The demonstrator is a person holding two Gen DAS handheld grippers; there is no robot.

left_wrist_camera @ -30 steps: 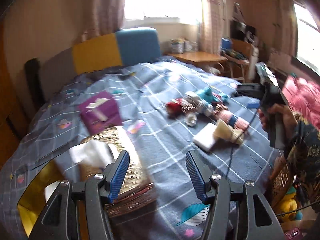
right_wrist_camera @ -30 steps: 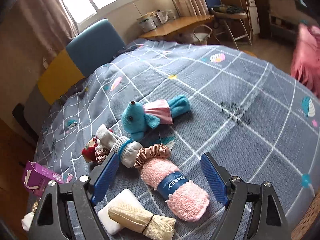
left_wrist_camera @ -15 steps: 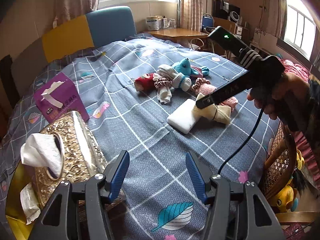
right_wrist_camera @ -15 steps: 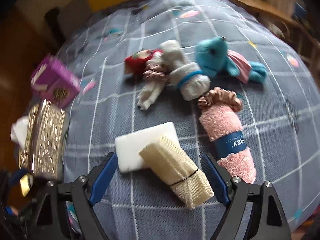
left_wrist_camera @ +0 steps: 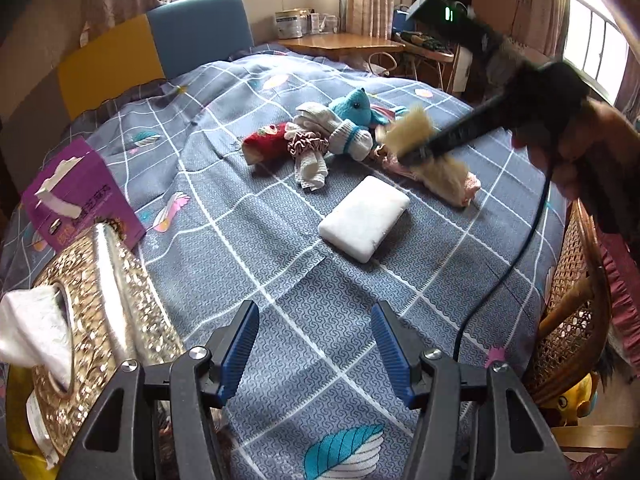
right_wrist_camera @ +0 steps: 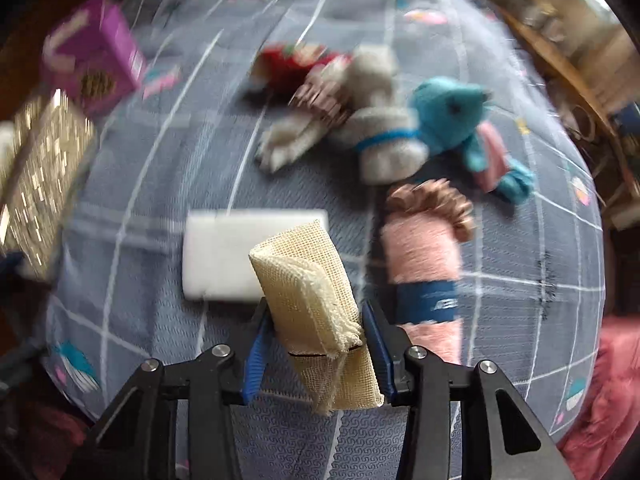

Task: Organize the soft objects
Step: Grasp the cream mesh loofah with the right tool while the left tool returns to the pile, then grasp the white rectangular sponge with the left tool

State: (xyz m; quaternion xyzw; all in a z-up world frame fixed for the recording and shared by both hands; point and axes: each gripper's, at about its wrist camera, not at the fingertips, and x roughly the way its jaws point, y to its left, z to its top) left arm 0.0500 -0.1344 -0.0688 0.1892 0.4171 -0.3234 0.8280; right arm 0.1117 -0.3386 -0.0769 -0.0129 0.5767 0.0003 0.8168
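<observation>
Cream mesh cloth roll [right_wrist_camera: 316, 304] between the blue pads of the right gripper [right_wrist_camera: 318, 354], lower end bound by a thin dark band, upper end jutting forward past the fingertips over the white sponge block [right_wrist_camera: 228, 252]. Jaws closing, pads already against both sides of the roll. Seen from the left wrist view, same roll [left_wrist_camera: 424, 136] blurred, crossed by the dark finger of the right gripper [left_wrist_camera: 424, 152] and raised above the grey checked bedspread [left_wrist_camera: 280, 248], just in front of the pink towel roll [right_wrist_camera: 420, 264]. Beyond it, a cluster: teal plush toy [left_wrist_camera: 356, 106], white sock bundle [left_wrist_camera: 344, 132], brown scrunchie [left_wrist_camera: 308, 144], red plush piece [left_wrist_camera: 266, 144]. Left gripper [left_wrist_camera: 316, 348] spread wide, nothing between the pads, low over bare bedspread and well apart from the sponge block [left_wrist_camera: 364, 218]. Gold tissue box [left_wrist_camera: 112, 300] just beside its left finger, purple carton [left_wrist_camera: 80, 200] behind that.
</observation>
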